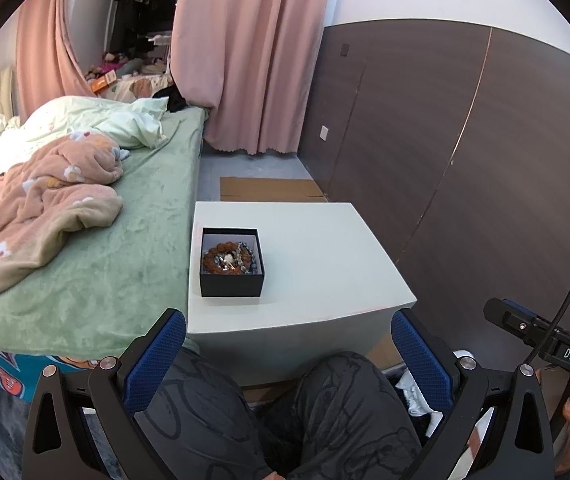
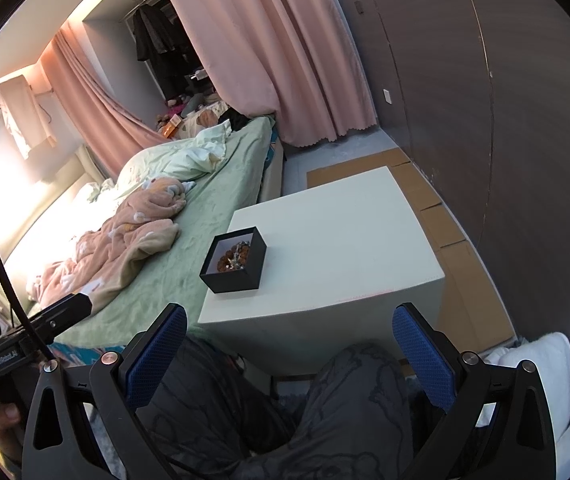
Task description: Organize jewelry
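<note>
Left wrist view: I hold the left gripper (image 1: 287, 354) with fingers spread wide and empty, well short of the black jewelry box (image 1: 231, 263), which sits ahead of and between the fingertips on the white worktop (image 1: 325, 248). The beaded bracelets (image 1: 229, 258) lie heaped inside, apparently already gathered. The right gripper (image 2: 289, 354) likewise hangs open over my knees, the box ahead toward its left finger. A green bed (image 1: 133, 216) adjoins the worktop; pink curtains (image 1: 253, 52) hang beyond.

Open black box (image 1: 232, 285) (beaded bracelets (image 1: 229, 257) inside)
</note>
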Demonstrator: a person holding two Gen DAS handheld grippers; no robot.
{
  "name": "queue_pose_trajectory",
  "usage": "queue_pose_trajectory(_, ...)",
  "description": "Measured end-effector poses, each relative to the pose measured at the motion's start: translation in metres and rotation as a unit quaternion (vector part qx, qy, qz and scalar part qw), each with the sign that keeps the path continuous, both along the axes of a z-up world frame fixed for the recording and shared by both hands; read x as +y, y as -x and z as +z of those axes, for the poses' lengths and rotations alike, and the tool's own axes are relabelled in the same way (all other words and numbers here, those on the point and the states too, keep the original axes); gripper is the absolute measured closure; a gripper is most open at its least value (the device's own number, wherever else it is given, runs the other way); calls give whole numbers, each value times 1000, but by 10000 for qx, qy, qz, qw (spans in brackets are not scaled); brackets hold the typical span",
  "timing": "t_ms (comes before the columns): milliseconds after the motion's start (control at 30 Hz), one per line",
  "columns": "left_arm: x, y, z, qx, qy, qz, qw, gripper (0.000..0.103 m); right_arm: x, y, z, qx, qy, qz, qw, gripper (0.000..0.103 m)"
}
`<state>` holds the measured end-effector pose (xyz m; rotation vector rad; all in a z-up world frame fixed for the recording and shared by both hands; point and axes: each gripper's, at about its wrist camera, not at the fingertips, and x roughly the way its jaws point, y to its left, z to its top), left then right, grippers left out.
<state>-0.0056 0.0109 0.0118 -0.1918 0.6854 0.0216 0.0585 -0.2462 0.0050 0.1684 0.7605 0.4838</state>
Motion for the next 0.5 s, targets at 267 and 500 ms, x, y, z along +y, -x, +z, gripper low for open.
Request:
queue_pose_trajectory(267,-10,0,-1,-92,-309,43,9995,0,-1,-1,-4,20,42,24,10000,0)
queue_pose_trajectory(500,-11,1,-3,-101,-405,60,9991,0,-2,-2,-7,54,45,23,10000,0)
